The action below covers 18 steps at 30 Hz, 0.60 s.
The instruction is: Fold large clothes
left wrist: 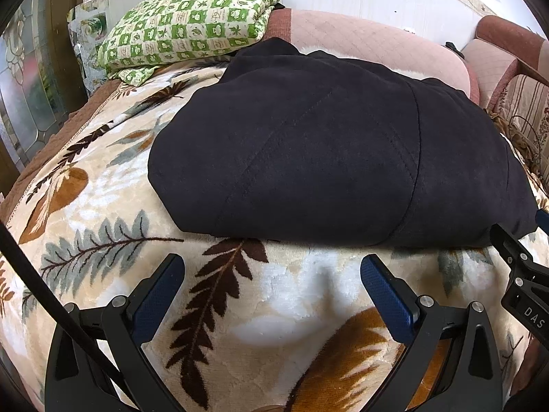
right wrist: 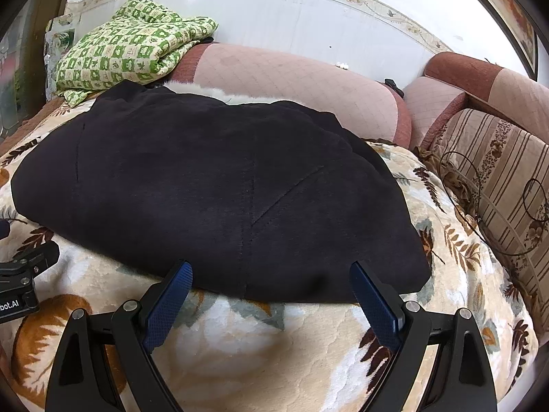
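Dark garment [left wrist: 308, 151] lies folded on leaf-print blanket [left wrist: 103, 226], w/ green checked cloth [left wrist: 185, 24] at its 11 o'clock. Left tongs [left wrist: 272, 274] gape wide, empty, level just short of near hem. Right tongs [right wrist: 271, 279] likewise spread, empty, tips at hem's edge, 6 o'clock side.
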Motion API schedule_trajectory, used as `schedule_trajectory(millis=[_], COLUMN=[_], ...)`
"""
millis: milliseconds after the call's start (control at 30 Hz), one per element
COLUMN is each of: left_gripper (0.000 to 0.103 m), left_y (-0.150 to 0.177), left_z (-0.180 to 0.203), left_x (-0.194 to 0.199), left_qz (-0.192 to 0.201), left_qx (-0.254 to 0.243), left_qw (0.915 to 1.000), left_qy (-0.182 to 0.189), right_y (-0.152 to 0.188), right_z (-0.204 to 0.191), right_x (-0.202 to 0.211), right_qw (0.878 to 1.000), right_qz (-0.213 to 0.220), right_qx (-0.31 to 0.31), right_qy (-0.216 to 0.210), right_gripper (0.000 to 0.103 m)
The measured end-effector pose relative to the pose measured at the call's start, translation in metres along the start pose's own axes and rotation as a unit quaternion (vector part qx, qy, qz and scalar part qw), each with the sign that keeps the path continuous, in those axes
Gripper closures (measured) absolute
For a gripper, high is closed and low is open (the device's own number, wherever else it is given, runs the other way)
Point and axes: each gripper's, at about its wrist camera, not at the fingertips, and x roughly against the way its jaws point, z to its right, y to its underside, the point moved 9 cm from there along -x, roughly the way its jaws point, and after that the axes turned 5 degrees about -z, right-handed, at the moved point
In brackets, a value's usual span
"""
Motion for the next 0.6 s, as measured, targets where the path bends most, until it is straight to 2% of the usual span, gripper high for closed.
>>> schedule_trajectory(millis=[600], left_gripper=[0.001], left_y=[0.0002], left_z=[0.0000], left_x=[-0.0001], left_qz=[0.001], left_qx=[0.000], left_qw=[1.0000], left_qy=[0.002], right_y=[0.0018], right_z=[-0.0009], right_x=[-0.0014], right_qw=[1.000], right_qz=[-0.002], right_qx=[0.010], right_qy=[0.004], right_gripper=[0.008])
